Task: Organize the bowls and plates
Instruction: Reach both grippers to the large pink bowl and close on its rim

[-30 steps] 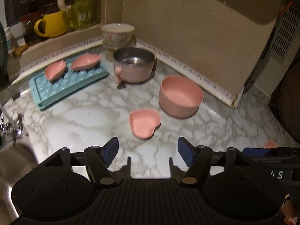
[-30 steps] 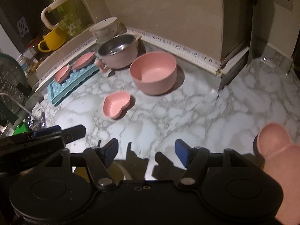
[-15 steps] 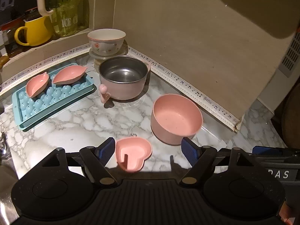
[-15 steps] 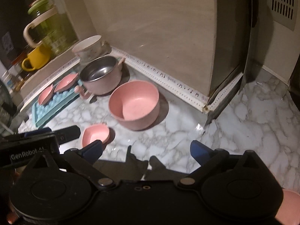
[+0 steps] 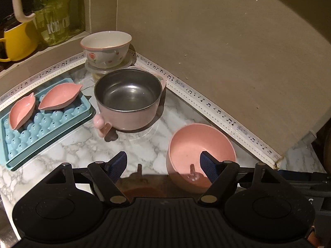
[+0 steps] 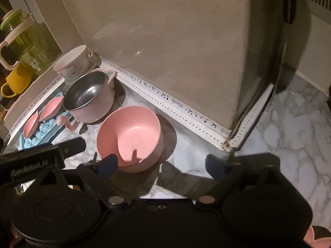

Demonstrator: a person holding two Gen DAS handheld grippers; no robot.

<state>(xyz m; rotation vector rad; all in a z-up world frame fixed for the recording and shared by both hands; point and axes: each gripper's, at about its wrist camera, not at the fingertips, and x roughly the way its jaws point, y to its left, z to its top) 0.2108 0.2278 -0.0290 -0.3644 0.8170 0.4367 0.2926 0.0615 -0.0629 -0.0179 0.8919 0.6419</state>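
Note:
A round pink bowl (image 5: pixel 198 144) stands on the marble counter (image 5: pixel 68 144) near the wall; it also shows in the right wrist view (image 6: pixel 132 134). Behind it stands a steel pot with pink handles (image 5: pixel 128 101) (image 6: pixel 89 97), then a white floral bowl (image 5: pixel 105 48) (image 6: pixel 72 62). Two pink leaf dishes (image 5: pixel 60 96) lie on a blue ice tray (image 5: pixel 47 122). My left gripper (image 5: pixel 164 164) is open and empty, its right finger over the pink bowl's rim. A pink heart dish (image 5: pixel 142 190) is dimly visible under it. My right gripper (image 6: pixel 163 165) is open and empty, just in front of the pink bowl.
A yellow mug (image 5: pixel 16 41) and a green glass pitcher (image 5: pixel 55 12) stand on a ledge at the back left. A beige wall (image 5: pixel 206 31) runs close behind the bowls. Another pink dish edge (image 6: pixel 318 239) shows at the lower right.
Both grippers have moved forward toward the wall and the bowls. The heart dish has slid from between the left fingers to beneath the gripper. Both stay open.

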